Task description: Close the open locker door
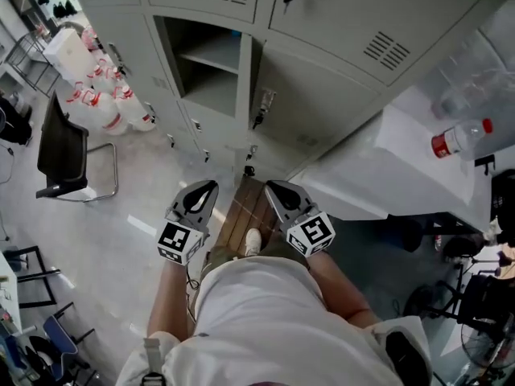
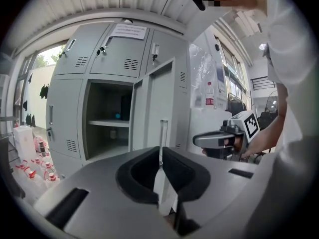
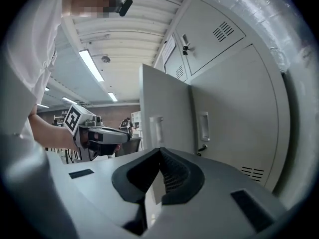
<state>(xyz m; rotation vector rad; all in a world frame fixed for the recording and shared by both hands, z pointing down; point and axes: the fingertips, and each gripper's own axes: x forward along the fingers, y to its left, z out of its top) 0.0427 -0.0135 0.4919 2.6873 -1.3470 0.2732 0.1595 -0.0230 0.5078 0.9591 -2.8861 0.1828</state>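
left tongs (image 1: 206,188): closed, empty
right tongs (image 1: 275,188): closed, empty
locker door (image 1: 245,83): we see it open, edge-on ahead of both tongs, well apart, untouched

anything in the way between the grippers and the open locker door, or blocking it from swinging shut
Nothing visible does. Only open air lies between the left gripper, the right gripper and the open locker door. Its swing path to the compartment looks clear too; the shelf sits well inside.

Black chair (image 1: 61,156) left; bottle (image 1: 459,138) on white table (image 1: 394,163).
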